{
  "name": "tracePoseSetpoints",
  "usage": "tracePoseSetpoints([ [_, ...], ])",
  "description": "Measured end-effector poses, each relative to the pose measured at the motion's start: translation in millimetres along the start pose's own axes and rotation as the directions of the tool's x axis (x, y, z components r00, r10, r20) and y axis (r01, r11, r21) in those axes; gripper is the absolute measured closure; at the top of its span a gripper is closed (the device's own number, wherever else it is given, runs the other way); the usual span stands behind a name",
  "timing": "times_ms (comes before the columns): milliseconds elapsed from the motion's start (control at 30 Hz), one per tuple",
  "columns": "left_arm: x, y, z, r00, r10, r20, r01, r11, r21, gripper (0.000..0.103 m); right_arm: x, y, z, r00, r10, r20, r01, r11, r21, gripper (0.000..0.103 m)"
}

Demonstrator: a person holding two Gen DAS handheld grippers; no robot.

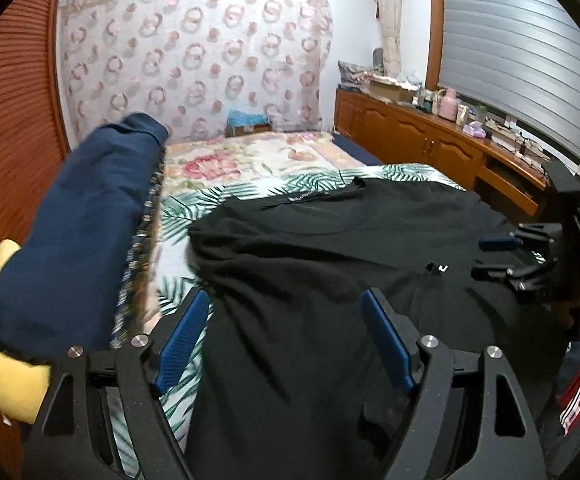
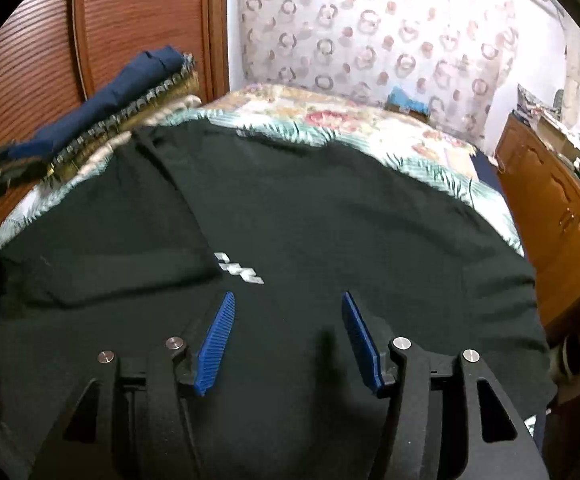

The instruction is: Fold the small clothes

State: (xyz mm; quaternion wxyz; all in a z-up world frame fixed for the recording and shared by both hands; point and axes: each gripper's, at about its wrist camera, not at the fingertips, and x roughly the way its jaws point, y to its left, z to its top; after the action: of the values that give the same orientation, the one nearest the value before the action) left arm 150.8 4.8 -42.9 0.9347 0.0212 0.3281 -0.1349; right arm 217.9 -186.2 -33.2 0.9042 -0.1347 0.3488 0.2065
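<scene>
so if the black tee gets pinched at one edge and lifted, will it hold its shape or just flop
Probably flop: the black tee lies limp on the bed, rumpled at its left side and with one part already folded over, so it looks like thin, soft fabric. It likely weighs little and would drape from the pinch. A push would more likely bunch it than slide it whole.

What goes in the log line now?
left gripper: open | right gripper: open, empty | black T-shirt: on bed, one side folded

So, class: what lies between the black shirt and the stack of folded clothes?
Left wrist view: a strip of leaf-print bedspread separates black shirt and stack.
</scene>
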Motion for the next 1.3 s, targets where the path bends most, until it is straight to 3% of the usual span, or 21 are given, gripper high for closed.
tracePoseSetpoints([
  [33, 5.9, -0.5, 2.3, 1.0, -0.001, -0.017, 0.001, 1.0, 0.001, 0.037, 1.7, -2.6, -1.7, 1.0, 0.0, -0.007, 0.0, 1.0, 0.002, 0.045],
  [133, 22.0, -0.8, 9.3, 0.999, -0.007, -0.048, 0.008, 1.0, 0.014, 0.043, 4.3, -6.6, -2.1, 1.0, 0.0, -0.02, 0.0, 1.0, 0.005, 0.045],
  [367, 63.3, 9.5, 29.3, 0.987, 0.093, -0.133, -0.093, 0.996, 0.002, 0.044, -0.1, -10.8, 6.1, 0.999, 0.024, -0.03, -0.024, 1.0, 0.015, 0.045],
  [700, 98.2, 16.9, 36.3, 0.97, 0.085, -0.228, -0.093, 0.995, -0.023, 0.044, 0.8, -16.6, -1.9, 1.0, 0.013, -0.024, -0.013, 1.0, 0.012, 0.042],
  [767, 104.7, 16.2, 37.9, 0.961, 0.081, -0.263, -0.087, 0.996, -0.011, 0.055, 0.7, -15.4, -3.1, 1.0, 0.006, -0.022, -0.006, 1.0, 0.01, 0.042],
  [900, 110.7, 16.4, 43.4, 0.955, 0.095, -0.28, -0.096, 0.995, 0.01, 0.066, 0.1, -15.8, -3.8, 1.0, 0.008, -0.024, -0.008, 1.0, 0.012, 0.042],
  [1067, 113.1, 24.4, 48.5, 0.953, 0.07, -0.295, -0.069, 0.997, 0.014, 0.097, -1.0, -16.4, -4.4, 1.0, 0.009, -0.024, -0.009, 1.0, 0.013, 0.042],
  [1167, 110.6, 24.0, 49.8, 0.955, 0.073, -0.287, -0.066, 0.997, 0.036, 0.1, -1.2, -17.4, -4.6, 1.0, 0.011, -0.024, -0.01, 1.0, 0.014, 0.041],
  [1300, 87.3, 22.6, 67.6, 0.974, 0.082, -0.211, -0.073, 0.996, 0.051, 0.1, -1.2, -18.3, -4.2, 1.0, 0.011, -0.024, -0.011, 1.0, 0.014, 0.041],
])
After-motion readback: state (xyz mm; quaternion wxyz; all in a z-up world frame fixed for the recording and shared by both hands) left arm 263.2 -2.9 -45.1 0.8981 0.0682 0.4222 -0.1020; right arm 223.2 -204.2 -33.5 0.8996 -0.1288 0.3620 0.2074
